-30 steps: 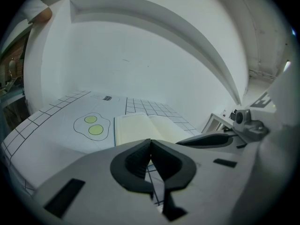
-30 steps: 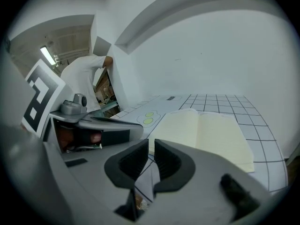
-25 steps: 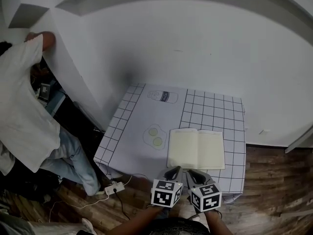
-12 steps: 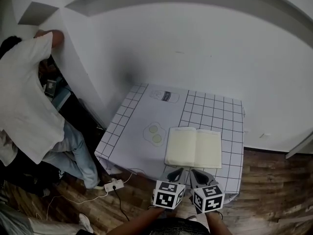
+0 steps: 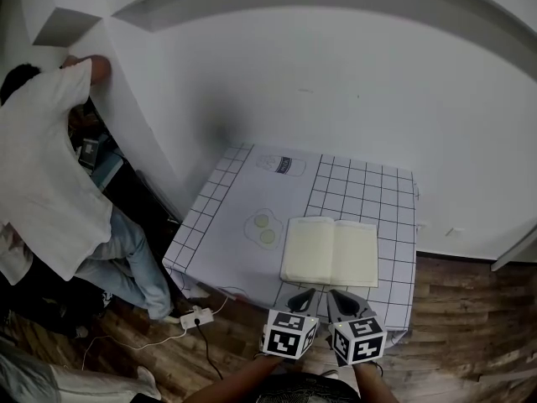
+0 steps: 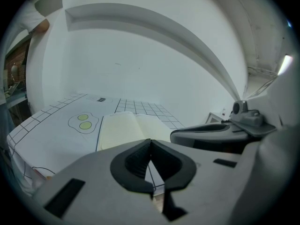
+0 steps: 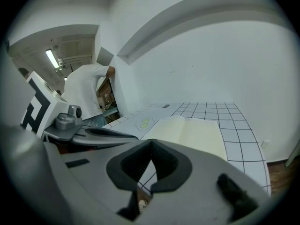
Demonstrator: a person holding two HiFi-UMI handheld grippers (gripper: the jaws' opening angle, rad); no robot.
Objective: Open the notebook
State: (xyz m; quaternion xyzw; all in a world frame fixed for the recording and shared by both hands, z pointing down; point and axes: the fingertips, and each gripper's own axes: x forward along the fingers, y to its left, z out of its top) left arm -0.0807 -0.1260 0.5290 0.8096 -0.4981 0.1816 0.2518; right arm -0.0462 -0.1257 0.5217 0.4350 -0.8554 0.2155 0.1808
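The notebook (image 5: 330, 252) lies open and flat on the white gridded table (image 5: 226, 225), showing two blank cream pages. My left gripper (image 5: 304, 296) and right gripper (image 5: 339, 298) hover side by side just off the table's near edge, below the notebook and apart from it. In the left gripper view the left gripper (image 6: 150, 143) has its pads pressed together with nothing between them, and the notebook (image 6: 133, 128) lies ahead. The right gripper (image 7: 151, 143) is likewise shut and empty, with the notebook (image 7: 187, 130) in front of it.
A person in a white shirt (image 5: 42, 183) stands at the left beside the wall corner. A power strip (image 5: 195, 317) with its cable lies on the wood floor under the table's left corner. A drawn fried-egg outline (image 5: 262, 227) is printed left of the notebook.
Both grippers have drawn back a little from the notebook's near edge toward the table's front. The notebook stays open. The person at the left has shifted slightly.
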